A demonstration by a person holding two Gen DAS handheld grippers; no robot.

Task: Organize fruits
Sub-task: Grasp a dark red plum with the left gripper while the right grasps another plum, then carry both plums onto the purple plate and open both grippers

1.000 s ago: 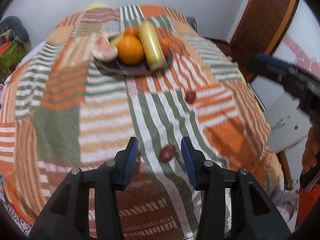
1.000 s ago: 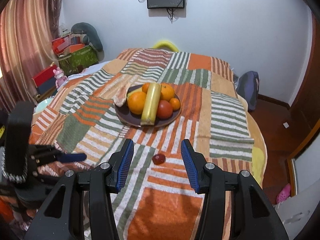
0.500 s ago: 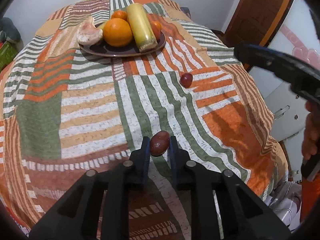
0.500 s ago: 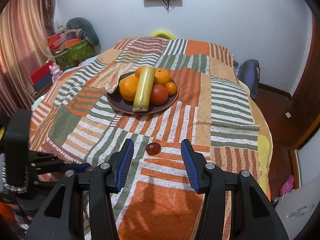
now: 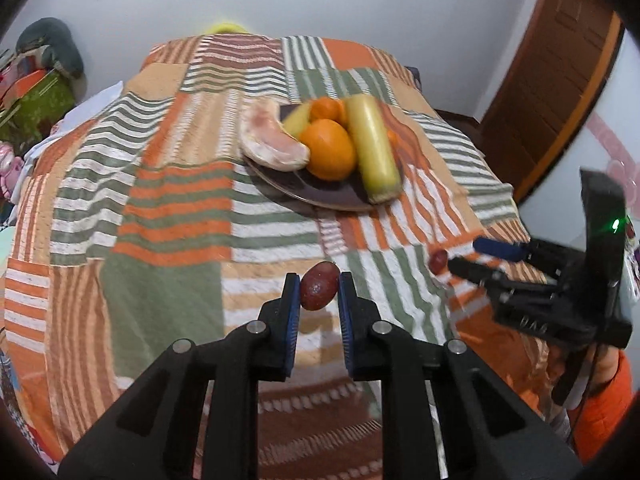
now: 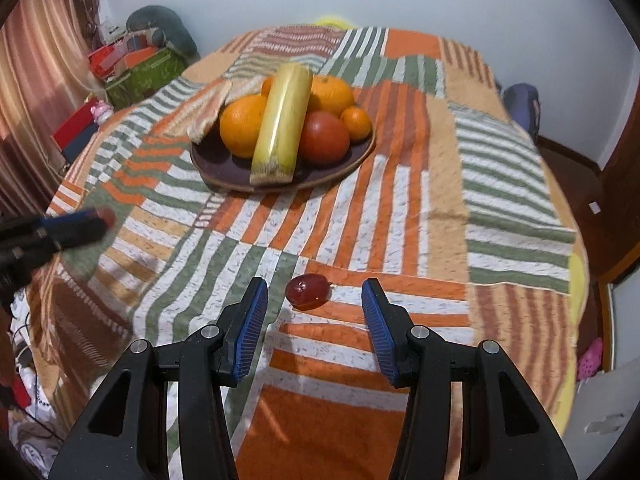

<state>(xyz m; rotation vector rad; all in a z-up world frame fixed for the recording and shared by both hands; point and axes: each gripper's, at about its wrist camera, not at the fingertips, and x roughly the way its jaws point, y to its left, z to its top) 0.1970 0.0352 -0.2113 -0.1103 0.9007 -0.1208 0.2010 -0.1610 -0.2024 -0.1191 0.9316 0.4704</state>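
Note:
My left gripper [image 5: 319, 286] is shut on a small dark red fruit [image 5: 318, 286], held a little above the striped blanket. A second small red fruit [image 6: 308, 290] lies on the blanket just ahead of my right gripper [image 6: 314, 300], which stands open with the fruit in front of its blue pads [image 6: 252, 320] and nothing pressed between them. In the left wrist view that second fruit [image 5: 438, 260] sits at the tips of the right gripper [image 5: 468, 258]. A dark plate [image 6: 224, 168] further back holds oranges, a tomato, a long yellow fruit and a pale peeled piece.
The patchwork blanket [image 6: 440, 184] covers a round table that drops off on all sides. Boxes and soft toys [image 6: 136, 64] stand at the back left by a curtain. A wooden door [image 5: 560, 64] is at the right. A person's orange sleeve [image 5: 604, 412] shows at the lower right.
My left gripper closed on the dark red fruit and lifted it off the blanket toward the plate. My right gripper came down closer to the other red fruit, jaws unchanged.

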